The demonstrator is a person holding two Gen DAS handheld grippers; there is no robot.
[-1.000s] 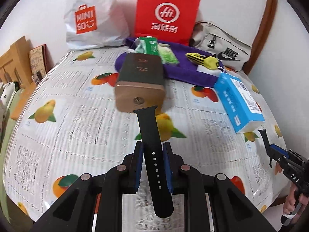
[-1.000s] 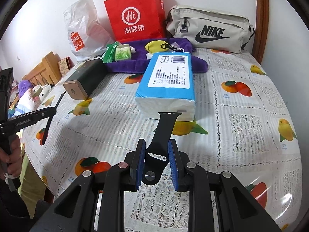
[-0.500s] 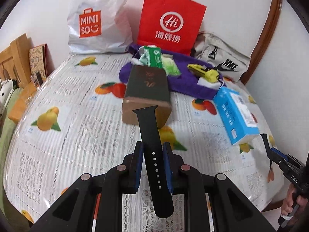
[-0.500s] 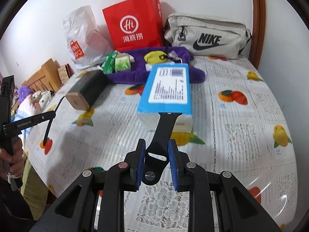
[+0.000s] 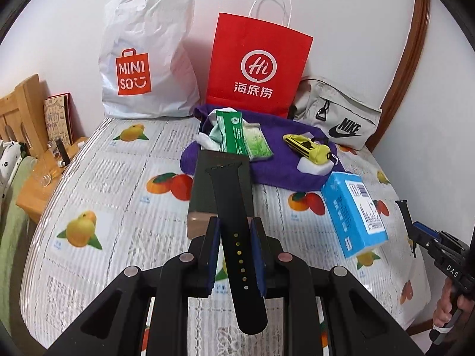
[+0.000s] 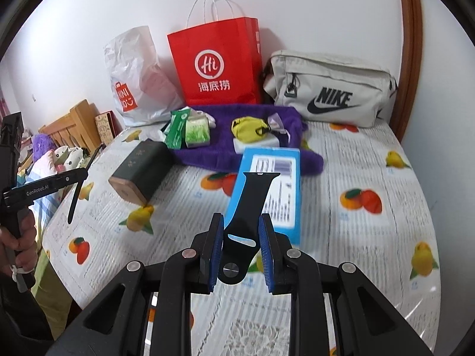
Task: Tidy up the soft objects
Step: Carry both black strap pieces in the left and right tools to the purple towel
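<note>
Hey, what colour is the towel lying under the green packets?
Purple. The towel shows best in the right wrist view, spread in front of the red bag.

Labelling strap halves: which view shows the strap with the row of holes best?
Left wrist: the holed strap lies face-on, clamped in the left gripper, holes clear. Right wrist shows it only edge-on, a thin dark strip hanging at frame left.

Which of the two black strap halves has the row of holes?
The long strap in the left gripper; the right gripper's short strap has one slot.
</note>
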